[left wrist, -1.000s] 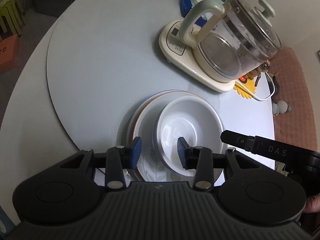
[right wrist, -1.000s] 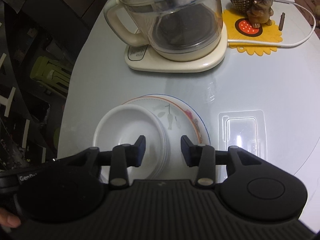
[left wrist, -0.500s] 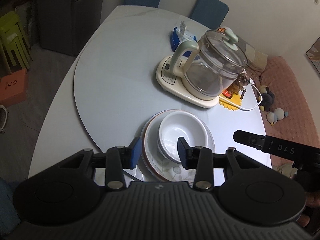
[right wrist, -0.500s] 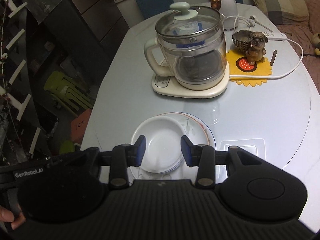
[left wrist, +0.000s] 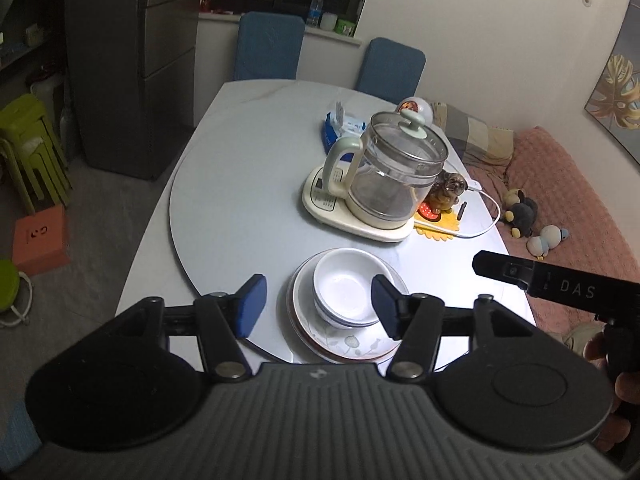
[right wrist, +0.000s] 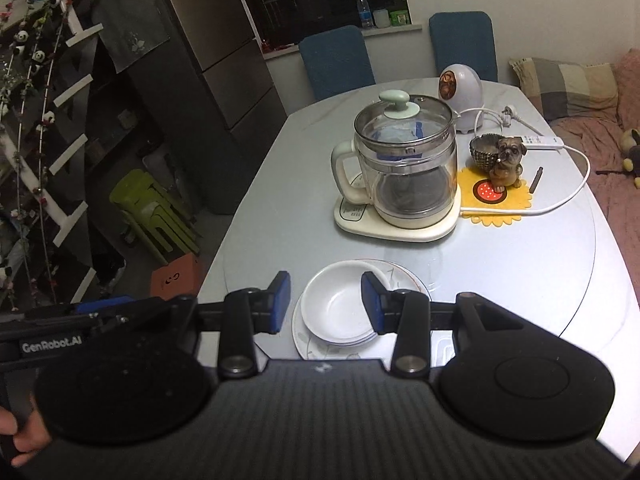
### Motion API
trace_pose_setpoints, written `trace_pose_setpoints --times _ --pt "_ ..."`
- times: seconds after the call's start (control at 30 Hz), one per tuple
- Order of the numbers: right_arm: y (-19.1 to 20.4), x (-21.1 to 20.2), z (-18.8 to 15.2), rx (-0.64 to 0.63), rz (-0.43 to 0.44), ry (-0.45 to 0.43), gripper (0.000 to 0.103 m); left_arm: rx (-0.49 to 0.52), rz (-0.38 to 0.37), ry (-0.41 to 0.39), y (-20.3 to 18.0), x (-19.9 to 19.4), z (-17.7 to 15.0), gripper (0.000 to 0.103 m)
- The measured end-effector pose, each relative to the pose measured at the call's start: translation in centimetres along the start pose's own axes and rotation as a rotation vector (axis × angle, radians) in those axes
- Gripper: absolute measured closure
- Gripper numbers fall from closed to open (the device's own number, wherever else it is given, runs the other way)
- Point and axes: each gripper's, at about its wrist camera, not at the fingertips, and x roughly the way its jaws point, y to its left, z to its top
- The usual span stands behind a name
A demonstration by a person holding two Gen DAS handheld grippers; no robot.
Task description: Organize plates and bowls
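Bowls [left wrist: 347, 292] sit nested on the plates [left wrist: 340, 342] at the near edge of the surface [left wrist: 240, 200], below and ahead of both grippers. Left gripper [left wrist: 318, 306] and right gripper [right wrist: 326, 302] hang with jaws released, holding nothing, roughly equally near.

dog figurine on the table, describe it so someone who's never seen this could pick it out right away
Find the glass kettle on its cream base mid-table. Just to its right lies a yellow sunflower-shaped mat, and the dog figurine sits on it. It is the only brown animal shape there, next to a small woven-look basket.
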Motion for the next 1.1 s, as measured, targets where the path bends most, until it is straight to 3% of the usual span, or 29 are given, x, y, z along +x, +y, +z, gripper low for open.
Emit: trace_pose_setpoints --times 0.07,0.13,0.2,0.3,0.6,1.1 --pt "0.2 -1.0 -0.5 -0.005 -0.006 -0.023 0.031 0.015 0.014 -0.023 -0.2 -1.2 -0.5 0.030" --pt "0.2 -1.7 -0.9 -0.008 -0.018 -0.048 0.017 0.023 0.032 -0.047 -0.2 -2.6 -1.0 0.018" --pt "0.2 -2.4 -1.4 -0.010 -0.035 -0.066 0.017 0.028 0.048 -0.069 -0.1 -3.7 -1.6 0.009" --pt "0.0 -3.0 -2.3 -0.004 -0.053 -0.063 0.017 0.032 0.064 -0.088 0.2 -5.0 -2.6 0.005" --pt "0.3 -5.4 -5.4 -0.025 -0.048 -0.069 0.017 0.026 0.095 -0.098 0.3 -7.3 -5.2 0.003" --pt "-0.3 -7.4 -10.1 -0.037 -0.073 -0.049 0.017 0.048 0.107 -0.060 -1.4 -7.6 -9.6 0.003"
